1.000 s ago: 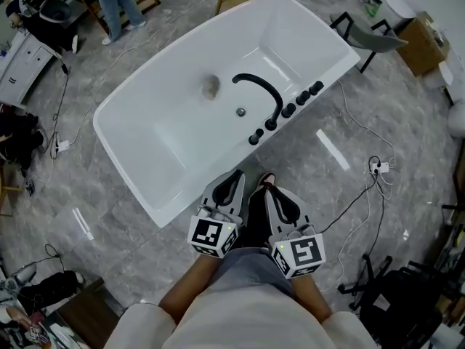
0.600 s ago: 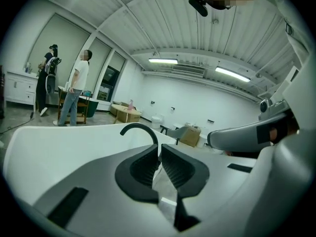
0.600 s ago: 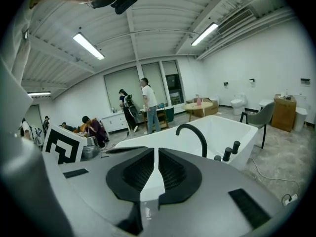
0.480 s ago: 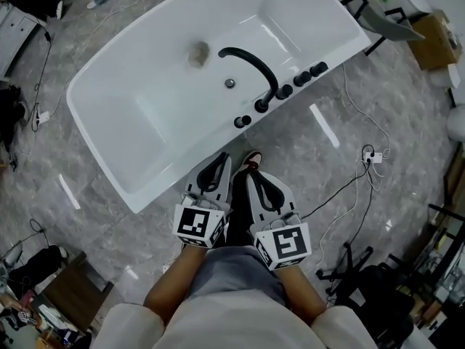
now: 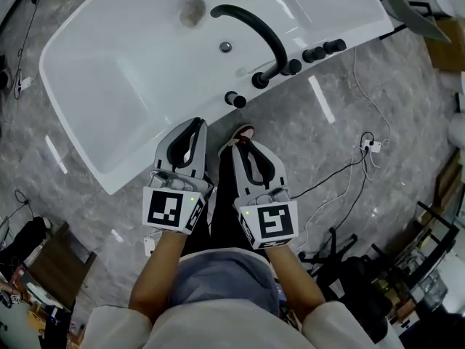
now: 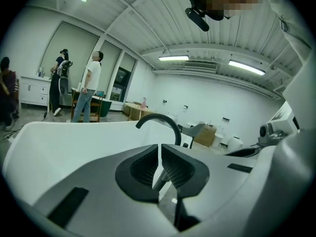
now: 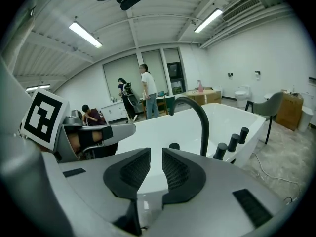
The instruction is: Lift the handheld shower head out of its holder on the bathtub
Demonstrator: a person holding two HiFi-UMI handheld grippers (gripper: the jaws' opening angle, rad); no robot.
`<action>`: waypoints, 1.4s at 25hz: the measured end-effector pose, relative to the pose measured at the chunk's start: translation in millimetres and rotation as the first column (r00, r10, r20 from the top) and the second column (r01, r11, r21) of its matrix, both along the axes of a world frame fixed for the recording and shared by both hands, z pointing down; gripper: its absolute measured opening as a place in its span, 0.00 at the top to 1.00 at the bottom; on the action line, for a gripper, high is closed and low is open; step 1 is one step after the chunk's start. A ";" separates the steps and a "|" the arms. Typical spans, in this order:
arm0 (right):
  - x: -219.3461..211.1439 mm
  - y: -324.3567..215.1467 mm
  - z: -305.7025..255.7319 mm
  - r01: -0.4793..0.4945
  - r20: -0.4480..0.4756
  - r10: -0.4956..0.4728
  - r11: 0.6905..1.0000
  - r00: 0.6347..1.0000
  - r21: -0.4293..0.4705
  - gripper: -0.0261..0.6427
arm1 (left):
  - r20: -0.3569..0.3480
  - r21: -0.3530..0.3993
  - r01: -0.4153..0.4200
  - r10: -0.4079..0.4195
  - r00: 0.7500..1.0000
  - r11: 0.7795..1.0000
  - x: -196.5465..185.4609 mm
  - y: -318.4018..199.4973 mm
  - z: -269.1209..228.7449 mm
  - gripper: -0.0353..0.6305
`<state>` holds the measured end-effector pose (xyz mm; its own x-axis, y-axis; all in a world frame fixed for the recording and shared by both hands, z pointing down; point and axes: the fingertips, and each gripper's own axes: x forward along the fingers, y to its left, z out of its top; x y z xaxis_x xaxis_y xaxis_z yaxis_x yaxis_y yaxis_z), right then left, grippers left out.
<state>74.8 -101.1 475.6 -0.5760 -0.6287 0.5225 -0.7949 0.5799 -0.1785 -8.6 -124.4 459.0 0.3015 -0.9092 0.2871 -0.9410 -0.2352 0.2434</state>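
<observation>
White tub (image 5: pixel 145 86) x1 (blk spout (image 5: pixel 254 22) x1)

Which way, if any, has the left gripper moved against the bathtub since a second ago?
Yes. The left gripper has advanced toward the bathtub: its tips, earlier just short of the near rim, now overlap it.

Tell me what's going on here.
A person stands beside a white bathtub with a hand-held gripper in each hand. Both are held low, short of the tub's near rim, and touch nothing. The left hand-held gripper has its jaws together and empty. The right hand-held gripper is opening its jaws, with nothing between them. The black curved spout and the knobs on the rim are untouched, and no shower head has been lifted yet.
</observation>
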 end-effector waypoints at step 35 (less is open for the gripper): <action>-12.1 -86.0 200.3 -0.025 -0.138 0.026 1.000 0.990 0.005 0.68 | -0.134 -0.079 0.091 -0.102 0.986 0.993 11.9 1.2 108.2 0.94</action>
<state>62.7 -187.1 675.8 -0.4822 -0.6440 0.5939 -0.8263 0.5596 -0.0640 3.2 -123.2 567.1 0.2546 -0.9144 0.3147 -0.9147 -0.1221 0.3853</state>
